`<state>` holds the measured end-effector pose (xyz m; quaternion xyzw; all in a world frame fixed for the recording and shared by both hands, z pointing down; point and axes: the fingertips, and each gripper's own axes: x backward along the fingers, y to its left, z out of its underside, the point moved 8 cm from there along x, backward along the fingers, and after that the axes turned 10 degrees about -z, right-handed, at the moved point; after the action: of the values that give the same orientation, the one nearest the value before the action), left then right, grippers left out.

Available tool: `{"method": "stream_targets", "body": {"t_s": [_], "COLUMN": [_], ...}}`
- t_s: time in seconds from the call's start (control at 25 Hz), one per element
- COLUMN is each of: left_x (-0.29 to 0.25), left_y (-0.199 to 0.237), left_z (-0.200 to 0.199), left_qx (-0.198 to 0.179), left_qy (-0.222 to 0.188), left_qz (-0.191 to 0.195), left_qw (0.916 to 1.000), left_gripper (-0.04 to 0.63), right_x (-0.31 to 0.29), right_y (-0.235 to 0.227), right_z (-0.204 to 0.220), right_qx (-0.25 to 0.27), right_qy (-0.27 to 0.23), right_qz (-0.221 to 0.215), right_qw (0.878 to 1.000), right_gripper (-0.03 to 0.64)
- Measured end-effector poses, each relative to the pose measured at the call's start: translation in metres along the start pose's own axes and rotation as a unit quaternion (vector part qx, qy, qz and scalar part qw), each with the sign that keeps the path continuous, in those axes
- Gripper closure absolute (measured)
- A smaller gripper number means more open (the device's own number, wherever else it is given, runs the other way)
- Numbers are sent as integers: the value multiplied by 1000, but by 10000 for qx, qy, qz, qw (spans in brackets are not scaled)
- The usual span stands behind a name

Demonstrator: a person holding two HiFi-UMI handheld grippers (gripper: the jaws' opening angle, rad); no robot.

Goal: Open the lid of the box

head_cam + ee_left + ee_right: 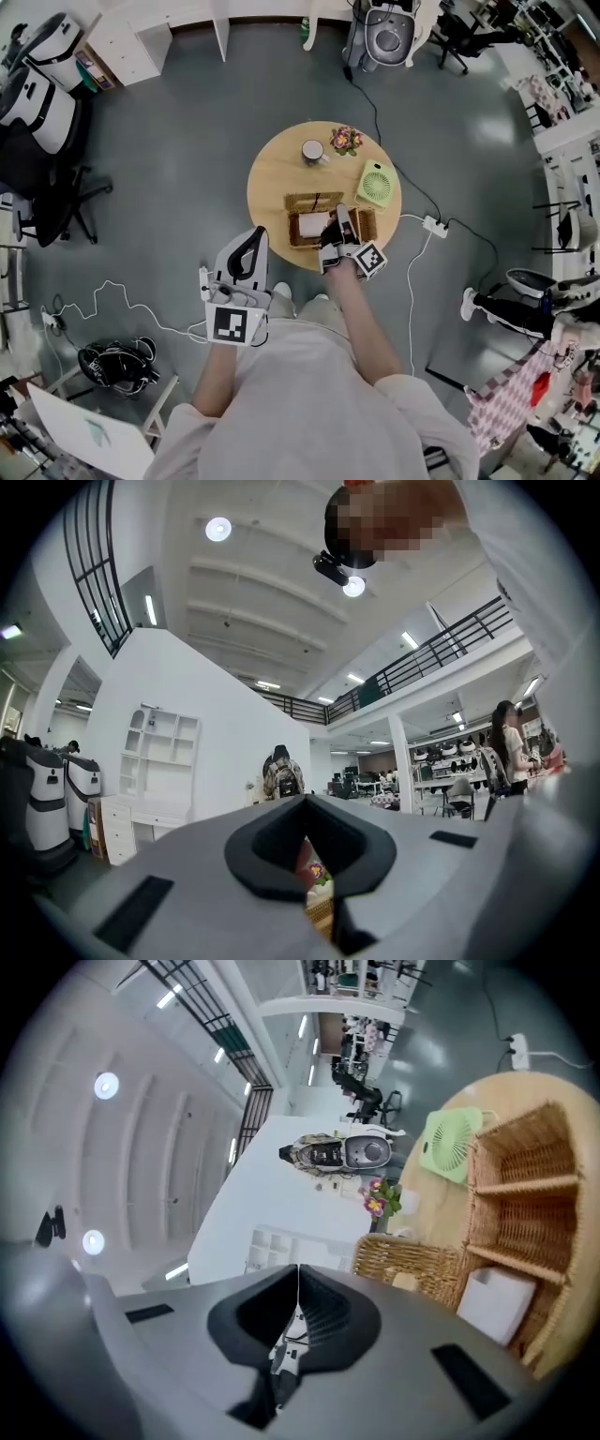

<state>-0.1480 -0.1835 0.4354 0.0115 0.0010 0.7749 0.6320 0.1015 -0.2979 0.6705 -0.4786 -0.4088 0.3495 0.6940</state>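
Note:
A wicker box stands on the round wooden table with its lid swung back and lying open behind it. A white block lies in the box's left compartment. My right gripper hovers over the middle of the box, shut, with nothing between its jaws. In the right gripper view the box, the white block and the open lid lie to the right. My left gripper is held off the table near my body, shut and empty.
A green fan, a pot of flowers and a white cup sit on the far half of the table. A power strip with cables lies on the floor to the right. Office chairs stand at the left.

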Motion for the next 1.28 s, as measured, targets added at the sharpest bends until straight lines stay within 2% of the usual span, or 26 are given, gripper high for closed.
{"method": "stream_targets", "body": {"t_s": [0.12,0.2,0.28,0.4,0.52,0.6,0.64,0.84,1.04,1.28], "left_x": [4,9,16,27,40,52,59,112,181,250], "left_y": [4,6,6,2,-8,-16,-20,-50,-91,-145], "left_z": [0,0,1,4,5,6,5,6,5,-2], "left_qx": [91,138,157,125,125,119,108,12,-46,-83], "left_qy": [15,21,40,41,-20,-52,-64,-113,-266,-153], "left_qz": [41,73,101,105,28,-47,-83,-224,-318,-249], "left_qw": [9999,9999,9998,9999,9999,9999,9999,9997,9991,9995], "left_gripper": [600,600,600,600,600,600,600,600,600,600], "right_x": [2,8,16,26,43,58,66,127,197,272], "right_y": [41,71,102,146,185,210,221,265,297,322], "right_z": [1,1,3,9,17,21,23,25,33,38], "right_qx": [1009,2049,3211,4597,5495,5871,5975,6140,6355,6249], "right_qy": [427,757,1084,1466,1644,1647,1630,1511,1625,1722], "right_qz": [-81,22,94,84,32,-42,-78,-182,-257,-270], "right_qw": [9939,9758,9408,8759,8191,7926,7850,7745,7543,7610], "right_gripper": [620,620,621,621,621,621,621,621,621,621]}}
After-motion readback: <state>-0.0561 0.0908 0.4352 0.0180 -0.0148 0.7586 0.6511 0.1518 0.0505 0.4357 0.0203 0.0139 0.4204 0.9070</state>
